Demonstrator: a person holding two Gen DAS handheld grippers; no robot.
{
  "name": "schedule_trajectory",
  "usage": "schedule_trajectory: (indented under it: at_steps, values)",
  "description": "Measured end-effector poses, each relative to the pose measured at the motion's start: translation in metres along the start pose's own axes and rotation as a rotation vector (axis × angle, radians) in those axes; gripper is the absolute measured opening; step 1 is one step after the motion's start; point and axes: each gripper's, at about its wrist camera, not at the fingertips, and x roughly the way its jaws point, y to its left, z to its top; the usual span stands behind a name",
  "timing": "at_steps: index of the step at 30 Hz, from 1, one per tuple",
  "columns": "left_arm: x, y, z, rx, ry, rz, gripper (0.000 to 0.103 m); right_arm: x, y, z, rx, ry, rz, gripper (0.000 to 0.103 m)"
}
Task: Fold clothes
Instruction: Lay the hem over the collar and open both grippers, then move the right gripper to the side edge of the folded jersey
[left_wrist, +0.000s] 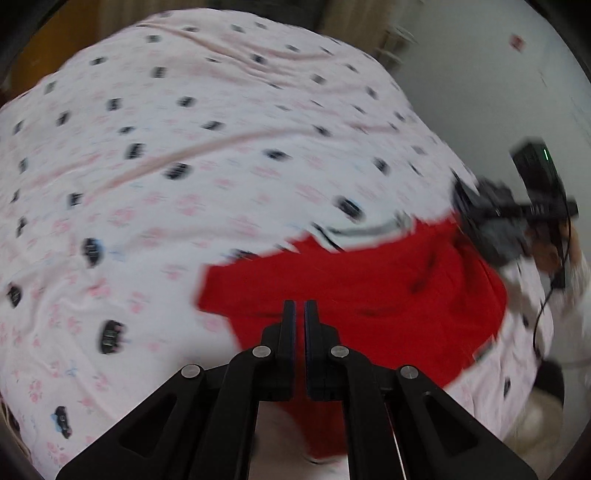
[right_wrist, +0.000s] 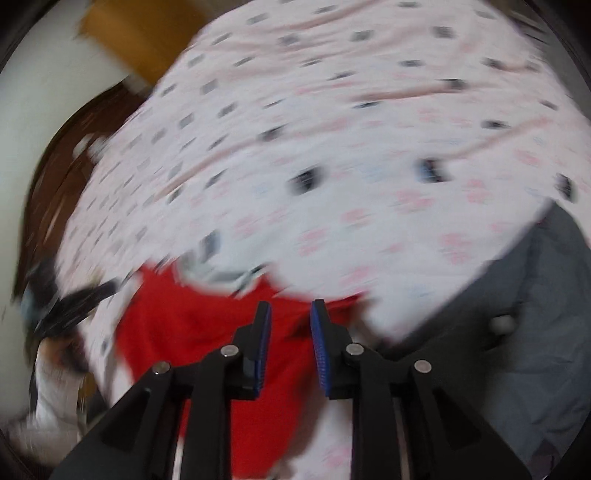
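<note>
A red garment (left_wrist: 369, 288) (right_wrist: 207, 325) lies on the bed, its white collar with dark stripes (left_wrist: 369, 230) (right_wrist: 218, 273) at the far edge. My left gripper (left_wrist: 300, 306) hovers over the garment's near part, shut, with no cloth visible between its fingers. My right gripper (right_wrist: 291, 310) stands open above the garment's right side, blue pads bare and nothing between them. In the left wrist view the right gripper (left_wrist: 469, 210) appears blurred at the garment's right edge, held by a hand. The left gripper (right_wrist: 103, 290) shows as a dark blur in the right wrist view.
A pink-white bed sheet (left_wrist: 184, 147) (right_wrist: 332, 147) printed with dark and pink motifs covers the bed. Grey fabric (right_wrist: 517, 314) lies at the right. A white wall (left_wrist: 480, 74) rises beyond the bed, with brown wood (right_wrist: 55, 177) and an orange board (right_wrist: 140, 33) on the other side.
</note>
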Motion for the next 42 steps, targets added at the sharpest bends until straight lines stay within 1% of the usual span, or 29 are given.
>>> schedule_trajectory:
  at_steps: [2, 4, 8, 10, 12, 14, 17, 21, 23, 25, 28, 30, 33, 35, 38, 40, 42]
  values:
    - [0.011, -0.022, -0.003, 0.057, 0.039, -0.035, 0.003, 0.012, 0.02, -0.007, -0.074, 0.071, 0.041, 0.024]
    - [0.02, -0.037, -0.005, 0.092, 0.066, -0.049, 0.003, 0.028, 0.035, -0.015, -0.124, 0.126, 0.051, 0.024]
    - [0.035, -0.036, -0.01, 0.072, 0.084, -0.038, 0.003, 0.059, 0.065, -0.031, -0.221, 0.236, 0.071, 0.024]
    - [0.039, -0.032, -0.01, 0.06, 0.078, -0.025, 0.003, 0.074, 0.068, -0.034, -0.217, 0.267, 0.078, 0.024]
    - [0.042, -0.03, -0.009, 0.058, 0.075, -0.026, 0.003, 0.087, 0.067, -0.033, -0.205, 0.288, 0.064, 0.024]
    - [0.044, -0.029, -0.008, 0.055, 0.071, -0.027, 0.003, 0.095, 0.062, -0.026, -0.171, 0.295, 0.065, 0.024]
    - [0.049, -0.024, -0.005, 0.047, 0.076, -0.041, 0.003, 0.101, 0.054, -0.014, -0.123, 0.293, 0.072, 0.024]
    - [0.053, -0.01, 0.001, 0.014, 0.071, -0.077, 0.003, 0.101, 0.04, 0.007, -0.043, 0.267, 0.085, 0.024]
    - [0.053, -0.004, 0.005, 0.001, 0.055, -0.088, 0.003, 0.098, 0.03, 0.015, 0.0, 0.238, 0.072, 0.024]
    - [0.052, 0.001, 0.009, -0.011, 0.037, -0.1, 0.003, 0.09, 0.017, 0.027, 0.049, 0.182, 0.033, 0.024]
    - [0.05, 0.006, 0.014, -0.025, 0.025, -0.102, 0.003, 0.077, 0.002, 0.041, 0.111, 0.1, 0.009, 0.024]
    - [0.049, 0.006, 0.015, -0.024, 0.024, -0.105, 0.003, 0.073, -0.001, 0.047, 0.126, 0.085, -0.013, 0.024]
    - [0.047, -0.004, 0.012, 0.01, 0.039, -0.122, 0.003, 0.067, 0.018, 0.055, 0.062, 0.074, 0.009, 0.024]
    - [0.049, -0.006, 0.01, 0.011, 0.049, -0.128, 0.003, 0.069, 0.042, 0.061, -0.016, 0.076, 0.022, 0.024]
    - [0.053, -0.001, 0.005, -0.02, 0.067, -0.139, 0.003, 0.08, 0.082, 0.07, -0.153, 0.106, -0.007, 0.024]
    - [0.054, 0.003, 0.003, -0.039, 0.07, -0.152, 0.003, 0.097, 0.11, 0.073, -0.25, 0.155, -0.03, 0.024]
    - [0.054, 0.007, 0.0, -0.058, 0.073, -0.166, 0.003, 0.112, 0.13, 0.075, -0.332, 0.181, -0.06, 0.024]
